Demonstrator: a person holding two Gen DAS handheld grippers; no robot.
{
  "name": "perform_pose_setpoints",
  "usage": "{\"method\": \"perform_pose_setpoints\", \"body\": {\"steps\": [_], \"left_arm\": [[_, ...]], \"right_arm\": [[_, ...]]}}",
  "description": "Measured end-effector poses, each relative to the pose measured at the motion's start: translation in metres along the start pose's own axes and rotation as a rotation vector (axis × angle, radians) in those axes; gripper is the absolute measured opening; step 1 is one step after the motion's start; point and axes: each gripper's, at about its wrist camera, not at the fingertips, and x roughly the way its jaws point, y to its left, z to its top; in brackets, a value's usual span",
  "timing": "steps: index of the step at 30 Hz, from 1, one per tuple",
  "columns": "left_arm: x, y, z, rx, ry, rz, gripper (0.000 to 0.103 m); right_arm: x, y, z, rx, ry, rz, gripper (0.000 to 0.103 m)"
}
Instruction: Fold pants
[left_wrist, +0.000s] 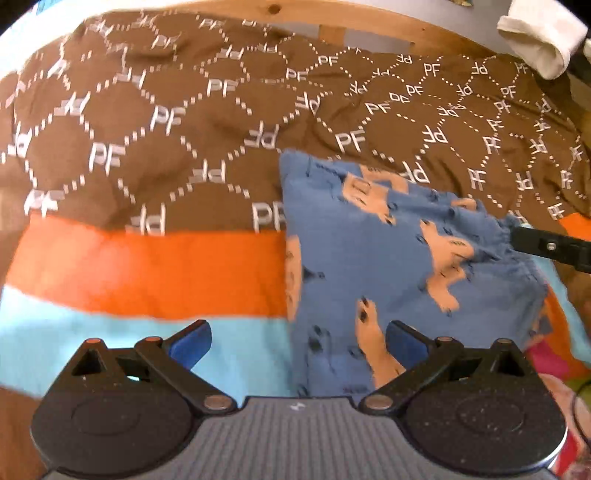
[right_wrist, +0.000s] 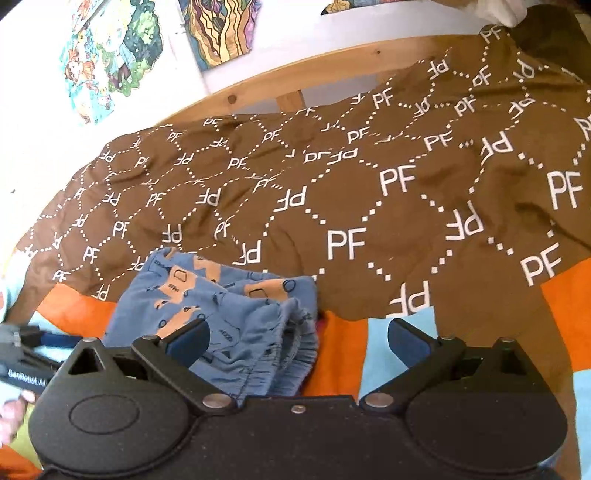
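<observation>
On the left, the left gripper (left_wrist: 297, 341) has its two blue pads wide apart with nothing between them; its right pad lies over the near edge of the pants (left_wrist: 388, 258), its left pad over the blanket's light blue stripe. The pants, blue with orange animal prints, lie folded in a compact shape on the brown blanket (left_wrist: 147, 122) printed with "PF", across its orange stripe (left_wrist: 147, 269). To the right, the right gripper (right_wrist: 297, 341) is also spread wide and holds nothing; its left pad is above the gathered waistband (right_wrist: 291, 354). Behind the blanket runs a wooden bed rail (right_wrist: 332, 70), and colourful pictures (right_wrist: 110, 55) hang on the wall.
</observation>
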Motion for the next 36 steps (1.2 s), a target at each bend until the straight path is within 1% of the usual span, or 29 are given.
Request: {"method": "perform_pose_setpoints", "body": {"steps": [2,6,10,13,18,24,27,31,34,36], "left_arm": [[-0.001,-0.001,-0.004,-0.012,0.012,-0.026,0.103],[-0.002,-0.007,-0.01,0.001,0.013,-0.033,0.103],[0.001,-0.01,-0.01,0.001,0.012,-0.035,0.103],[0.002,-0.009,-0.008,-0.018,0.008,-0.054,0.103],[0.0,-0.005,-0.004,-0.026,-0.036,-0.118,0.103],[0.013,-0.001,0.001,-0.038,-0.021,-0.17,0.103],[0.016,-0.001,0.001,-0.04,-0.028,-0.221,0.103],[0.022,0.006,0.0,-0.036,-0.029,-0.302,0.103],[0.023,0.012,-0.001,-0.033,-0.028,-0.339,0.103],[0.024,0.015,-0.001,-0.041,-0.022,-0.36,0.103]], "right_arm": [[0.001,0.0,-0.002,0.0,0.016,0.004,0.102],[0.008,0.0,-0.007,0.001,0.078,0.011,0.102],[0.013,0.007,-0.012,-0.067,0.091,-0.009,0.102],[0.013,0.007,-0.013,-0.073,0.078,-0.005,0.102],[0.015,-0.001,-0.011,-0.025,0.047,0.046,0.102],[0.018,-0.007,-0.01,-0.001,0.014,0.105,0.102],[0.025,-0.007,-0.006,-0.004,0.021,0.17,0.102],[0.042,-0.025,0.003,0.119,0.072,0.378,0.102],[0.05,-0.04,0.009,0.16,0.077,0.458,0.102],[0.051,-0.044,0.012,0.159,0.091,0.487,0.103]]}}
